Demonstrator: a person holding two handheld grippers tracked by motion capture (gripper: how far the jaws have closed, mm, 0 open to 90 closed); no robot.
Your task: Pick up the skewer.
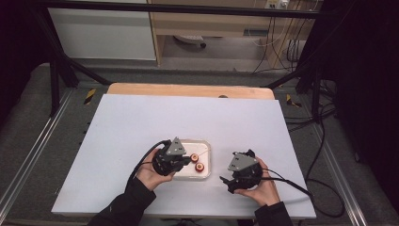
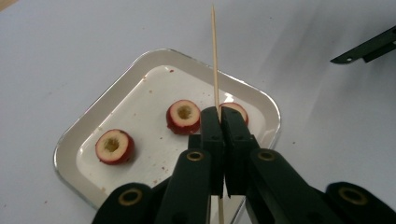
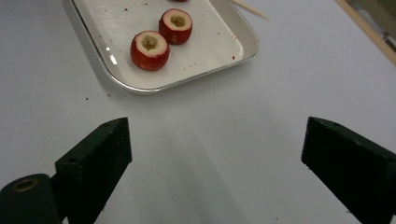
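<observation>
- Skewer [image 2: 215,56] is the thing in hand: our left tool [image 2: 219,121] has its jaws pressed tight on the thin wooden stick, which rises past the tips and also pokes out below them.
- We judge the grip sits low on the stick so that a long bare point stays free for piercing fruit.
- Just beyond those tips lies the tray [image 2: 74,135], a shallow white dish with rounded corners; the skewer's point hangs over its far rim.
- In the tray rest three cored red fruits: one [image 2: 114,146] toward the near-left corner, one [image 2: 183,116] at the middle, and a third [image 2: 238,110] partly hidden behind the left tool.
- Each fruit lies hole up, which we take as the way to offer the skewer a ready channel.
- Our right tool [image 3: 215,158] stands wide with nothing between its jaws, over bare bench [image 3: 280,84] off to the tray's side.
- We think it waits there to pick up or steady a fruit.
- Crumbs and red specks dot the tray floor.
</observation>
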